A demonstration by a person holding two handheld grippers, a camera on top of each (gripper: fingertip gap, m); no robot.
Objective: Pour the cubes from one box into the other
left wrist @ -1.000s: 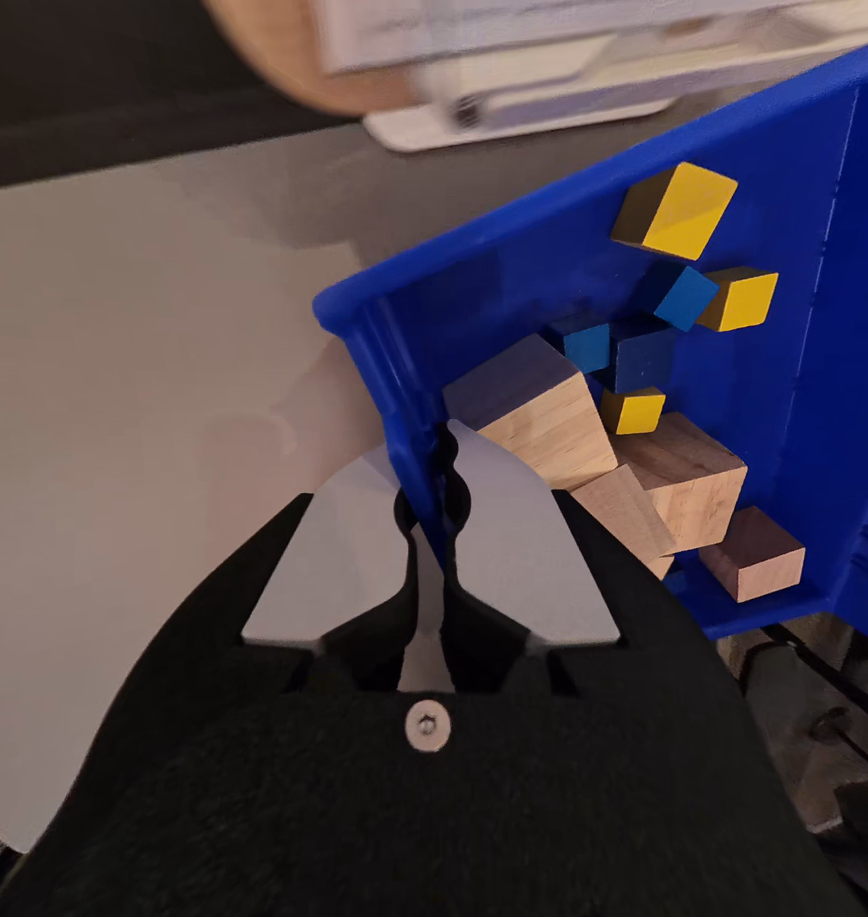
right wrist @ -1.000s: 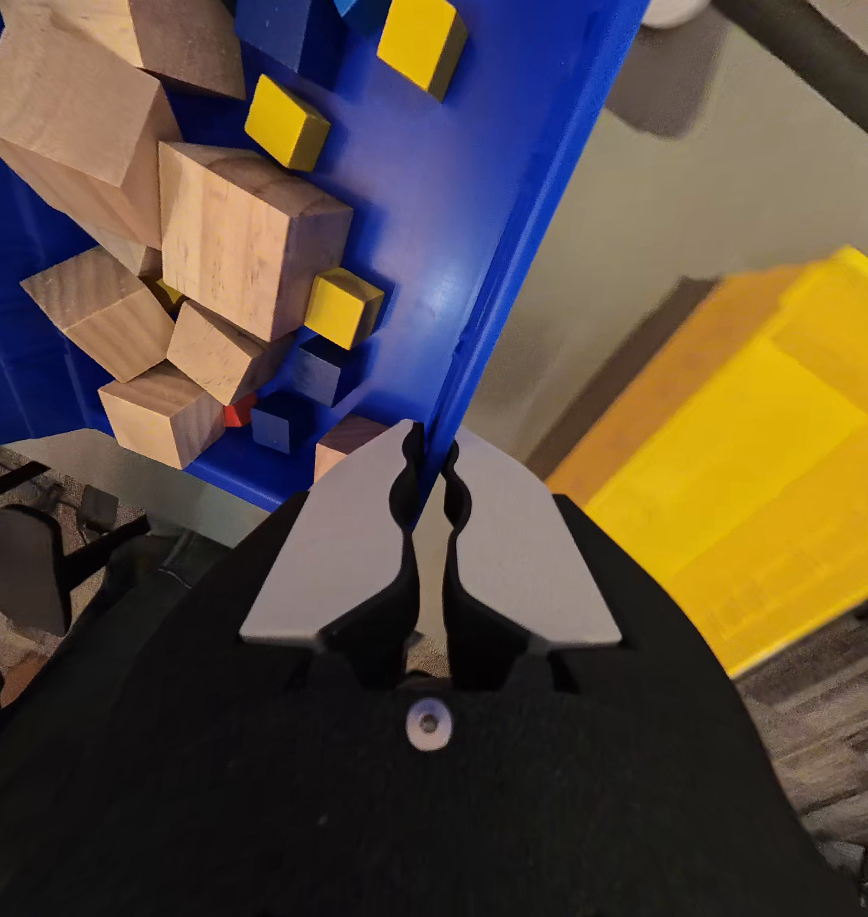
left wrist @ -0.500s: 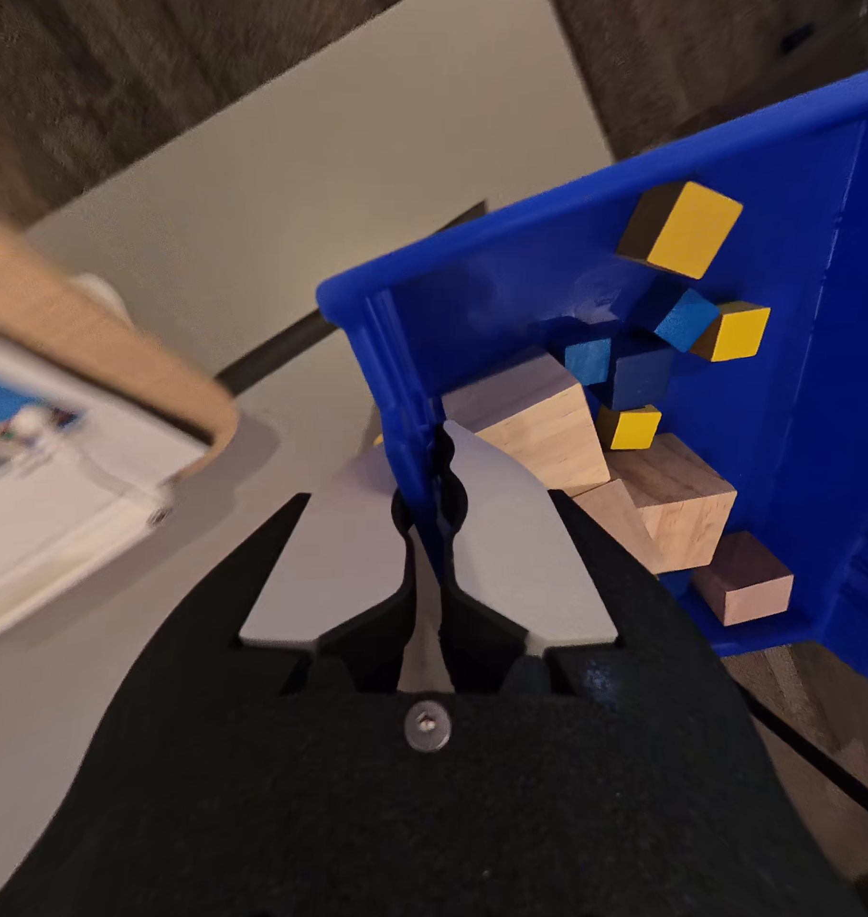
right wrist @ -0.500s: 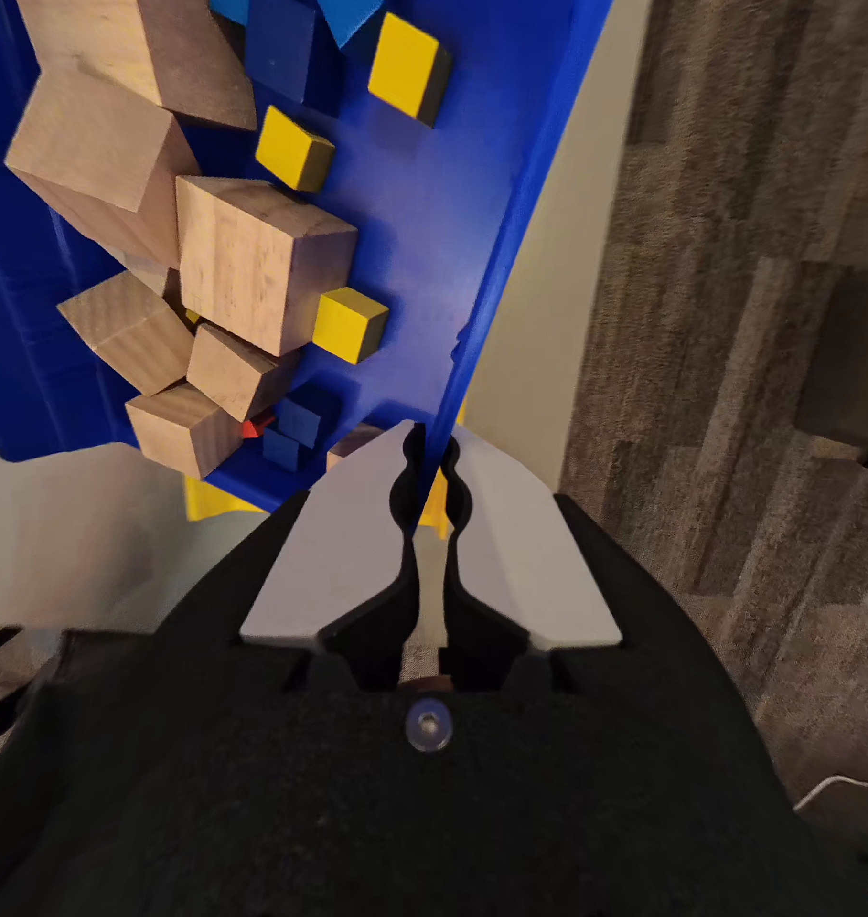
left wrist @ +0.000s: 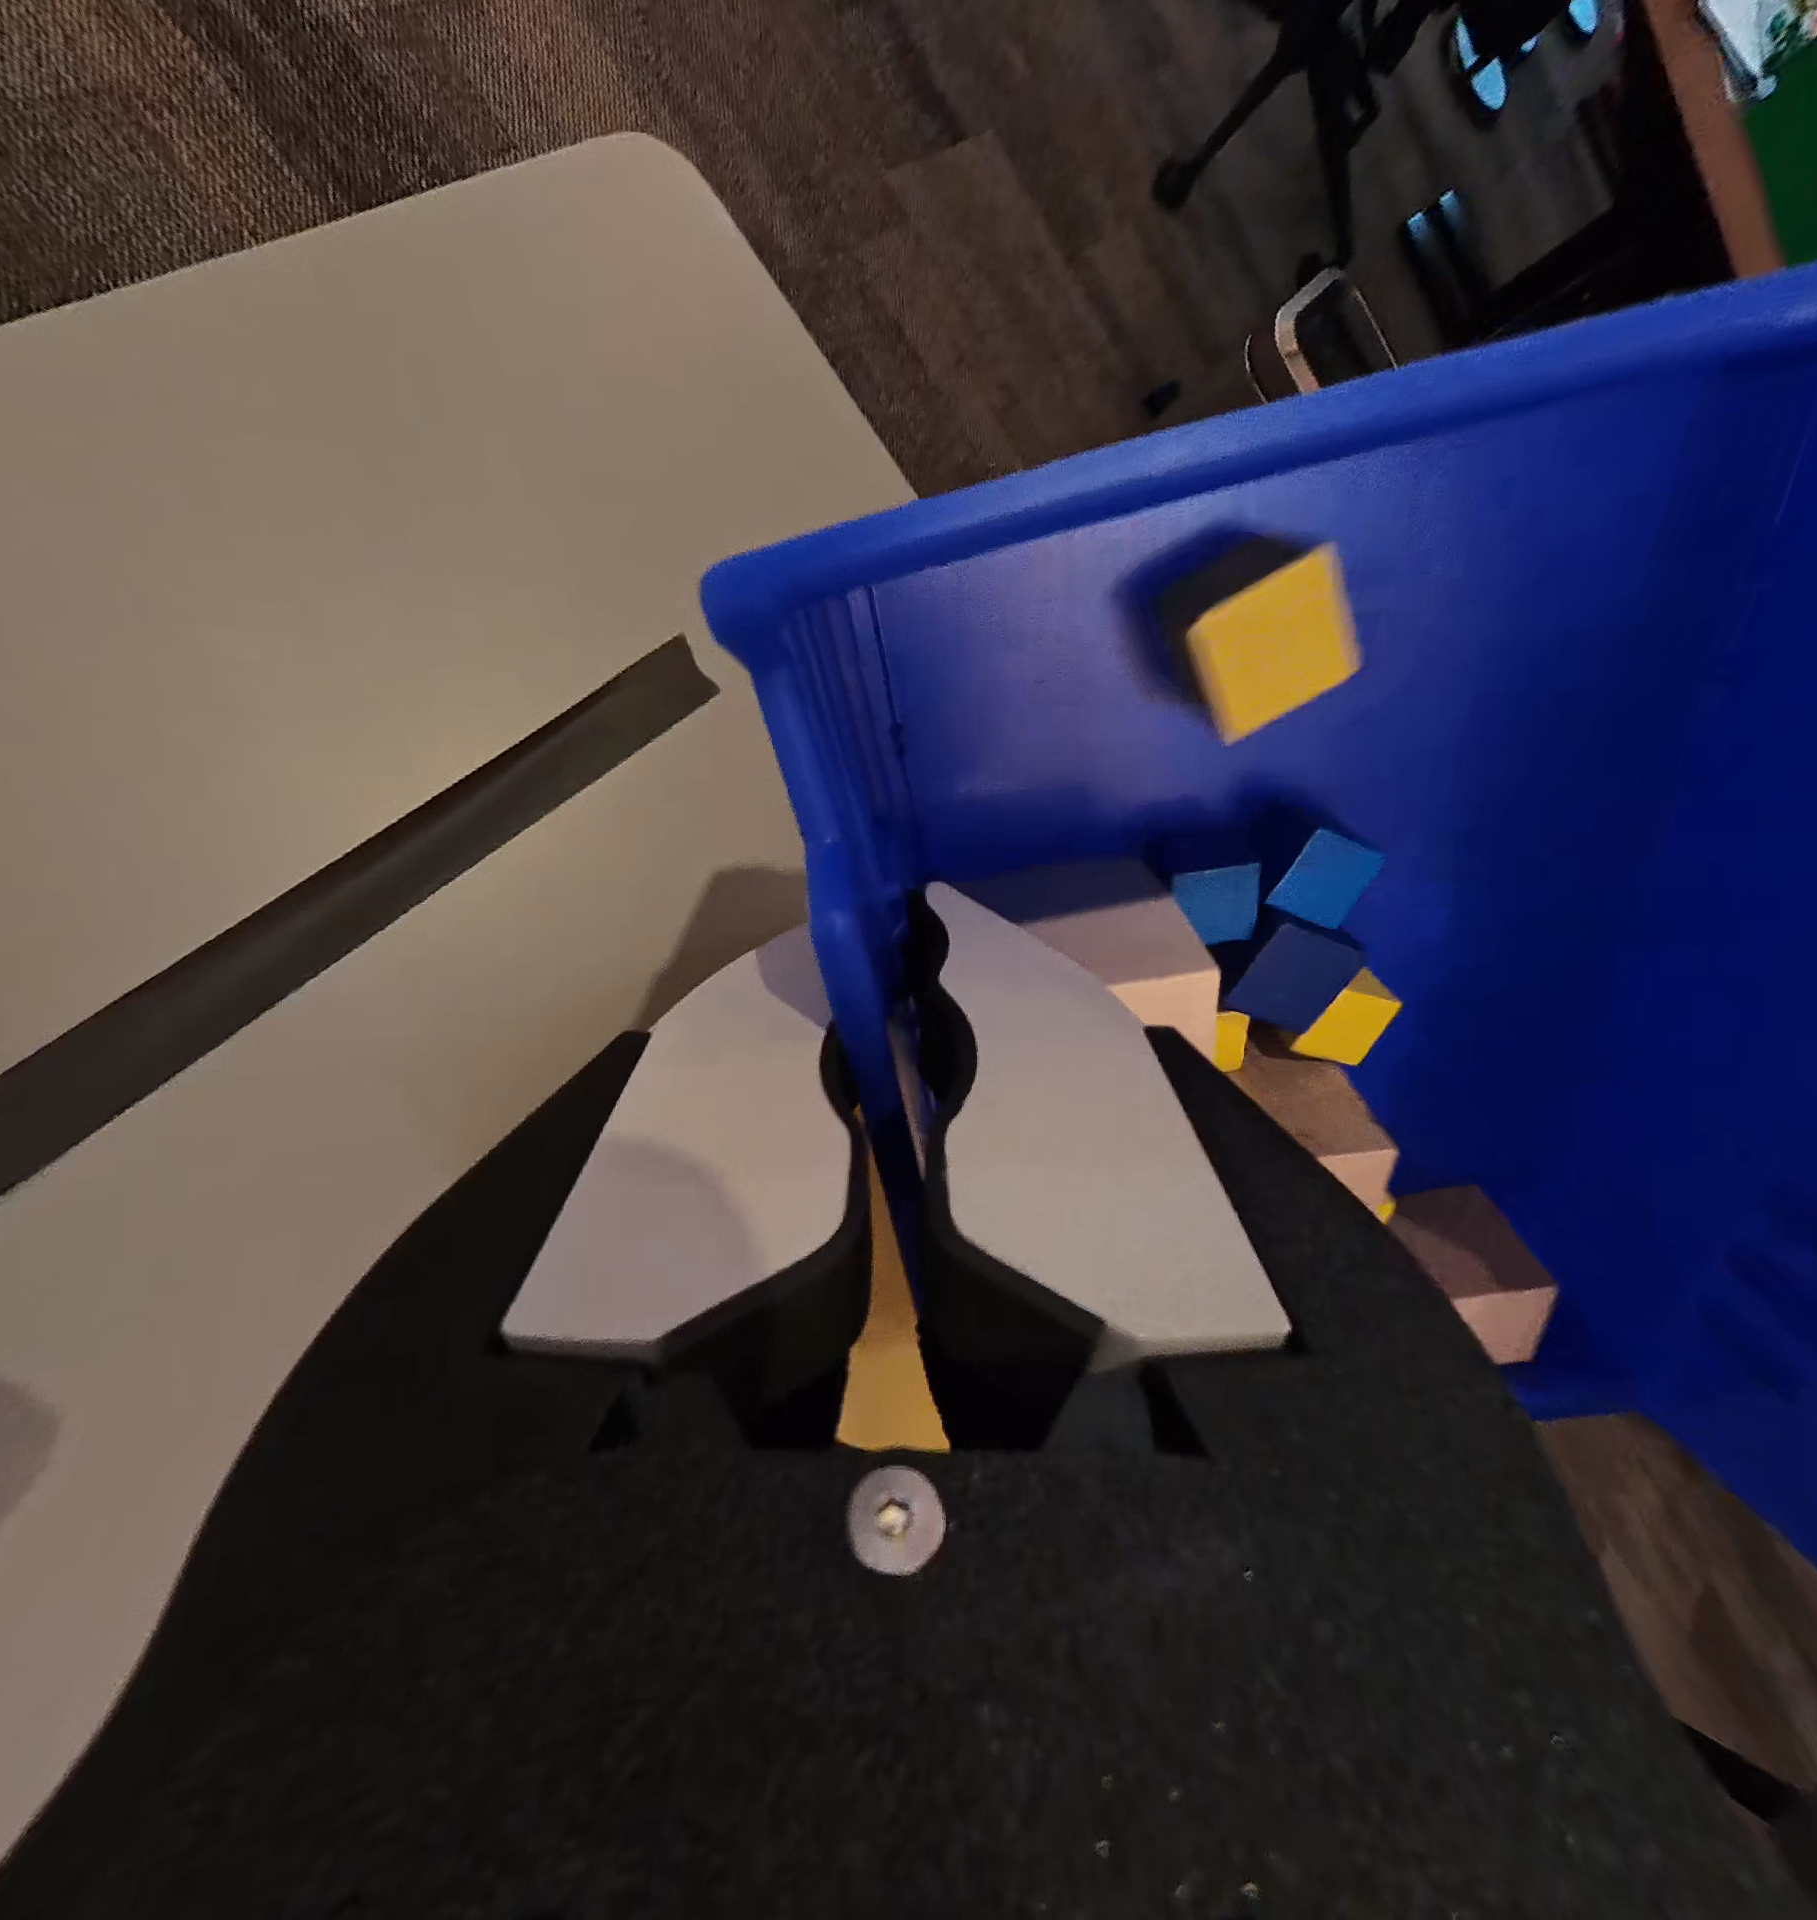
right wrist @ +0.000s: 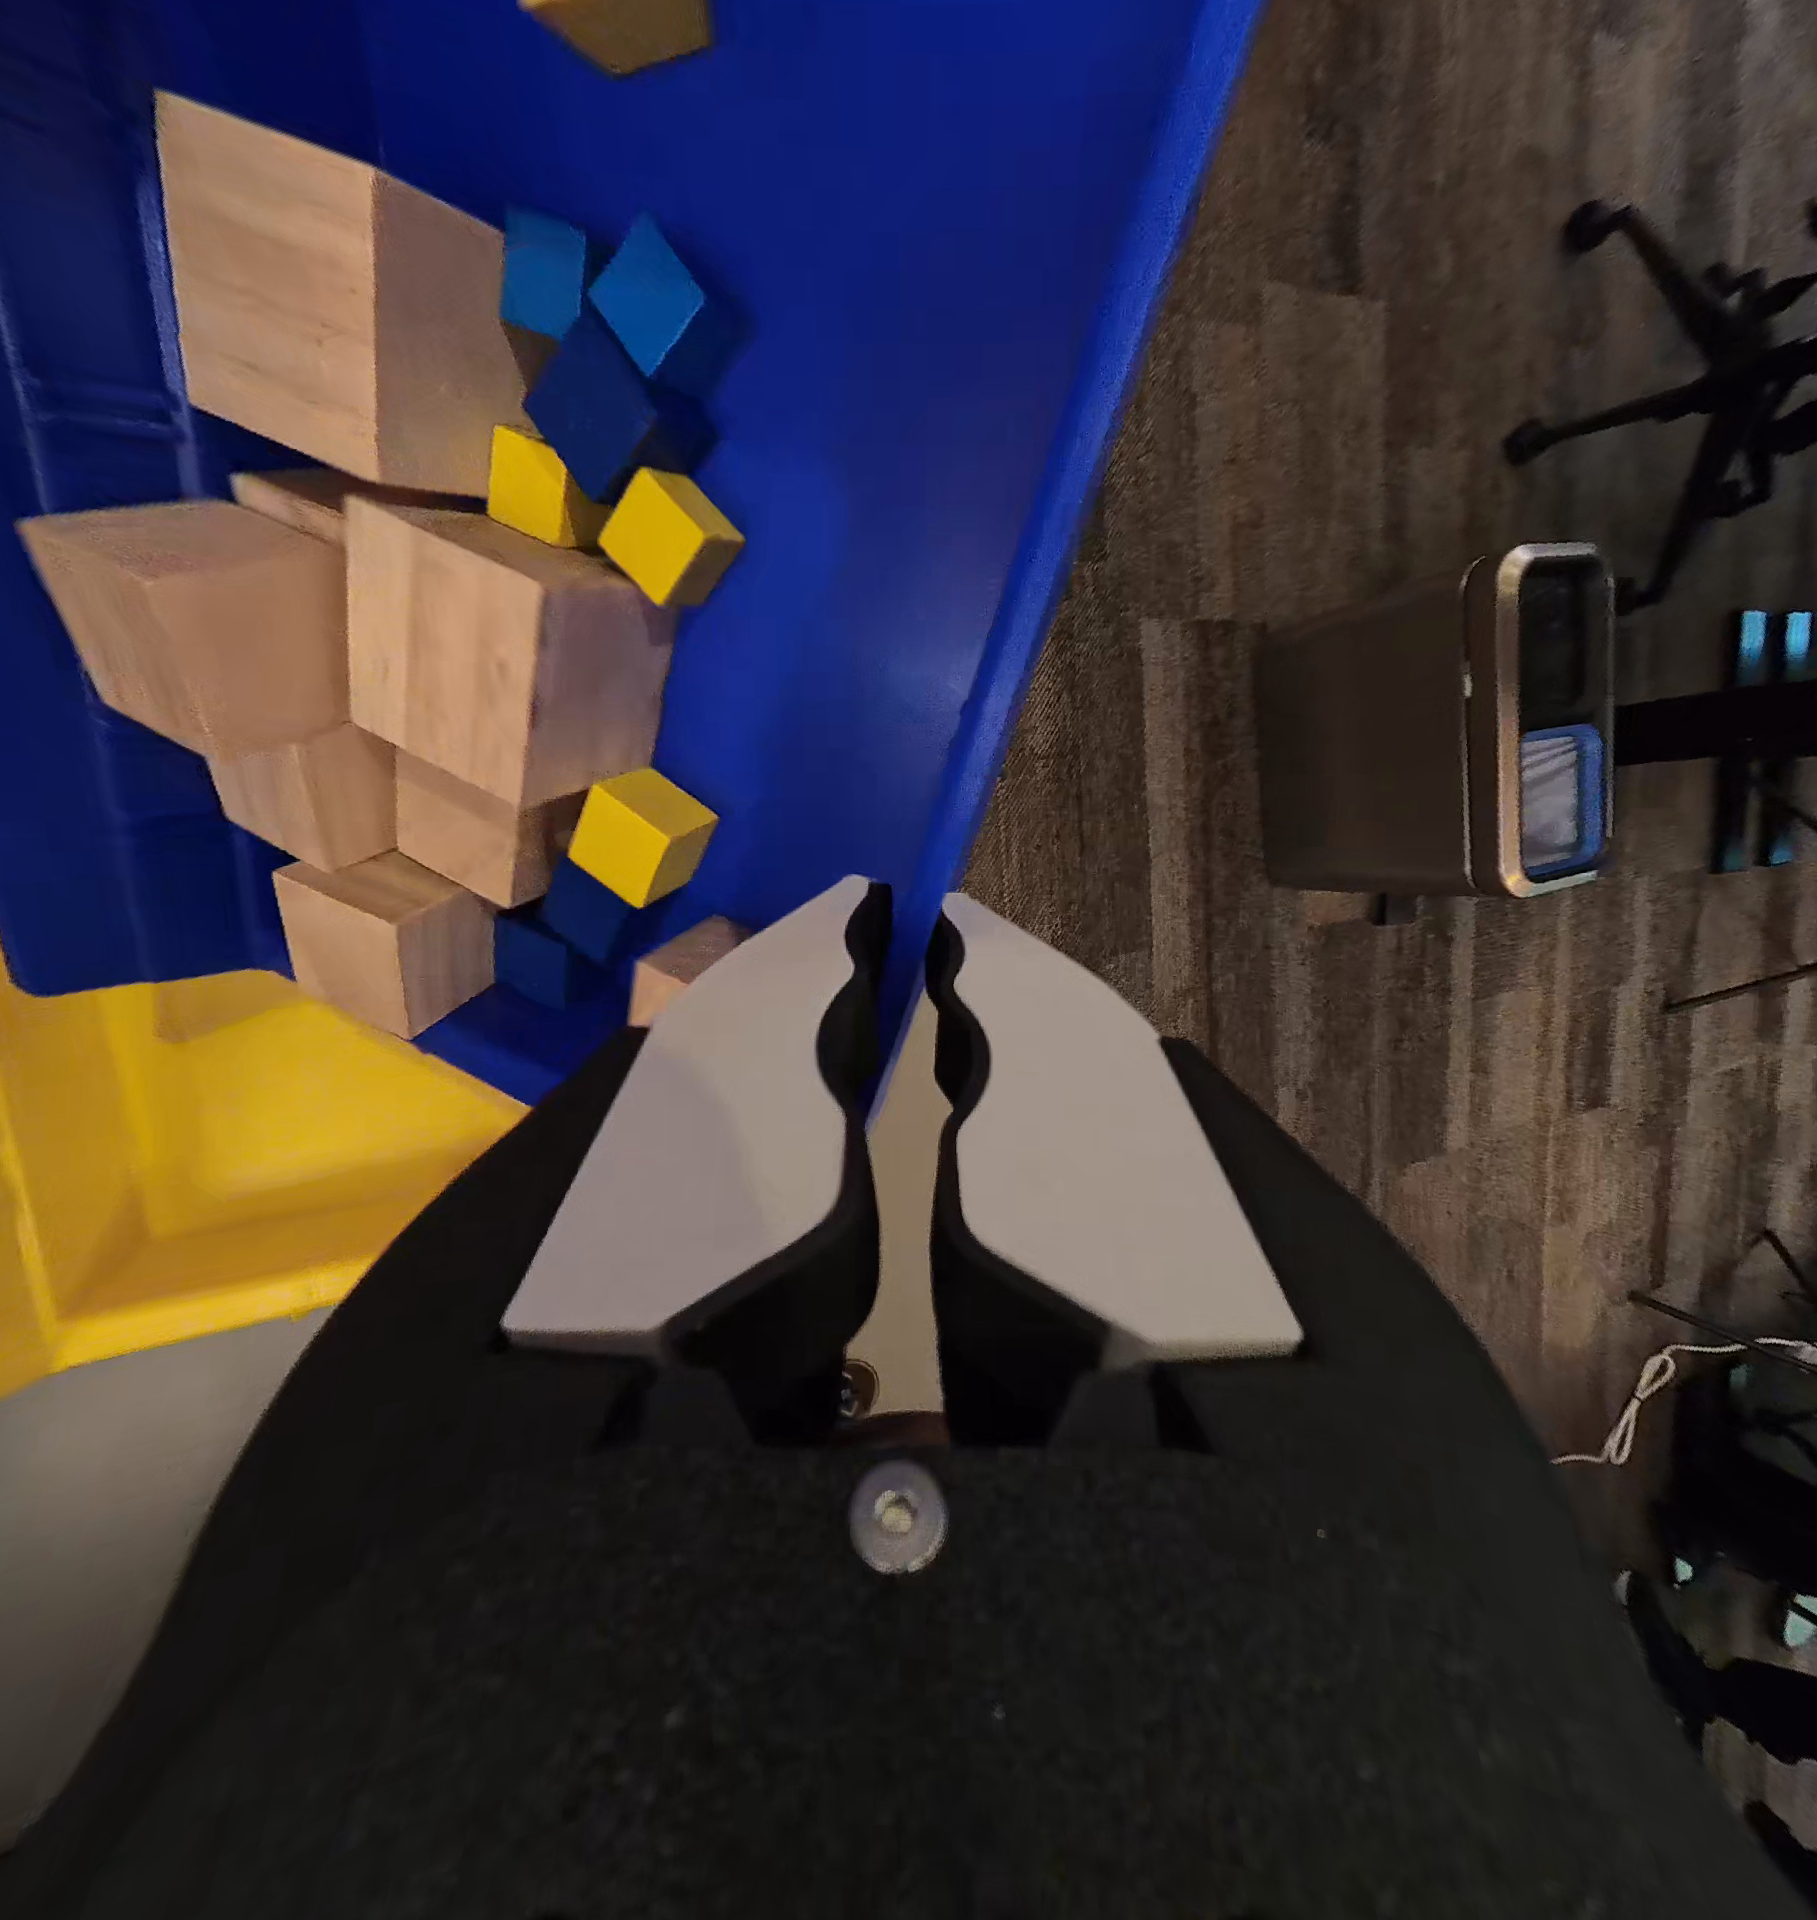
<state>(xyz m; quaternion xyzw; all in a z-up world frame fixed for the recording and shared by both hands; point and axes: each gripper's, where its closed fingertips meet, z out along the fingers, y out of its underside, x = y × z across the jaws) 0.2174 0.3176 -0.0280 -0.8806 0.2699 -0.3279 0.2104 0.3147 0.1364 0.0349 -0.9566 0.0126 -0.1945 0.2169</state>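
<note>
The blue box (left wrist: 1569, 935) is lifted and tipped steeply. My left gripper (left wrist: 888, 935) is shut on its one side wall, my right gripper (right wrist: 909, 925) is shut on the opposite wall (right wrist: 1049, 582). Inside, several wooden cubes (right wrist: 488, 655) and small yellow cubes (right wrist: 644, 836) and blue cubes (right wrist: 623, 301) are piled against the box's low end. One yellow cube (left wrist: 1268, 639) is blurred, sliding down the box floor. The yellow box (right wrist: 187, 1153) sits on the table right under the blue box's low open end, with a cube edge (right wrist: 208, 1013) showing inside.
The grey table (left wrist: 291, 582) has a dark seam (left wrist: 312, 925) across it and a rounded corner near the blue box. Beyond is carpet floor (right wrist: 1299, 1039) with a dark bin-like device (right wrist: 1434, 727) and chair legs (right wrist: 1714, 395).
The blue box has tipped further and moved over the yellow box. The cubes have slid down towards its low end. Both grippers have kept their hold.
</note>
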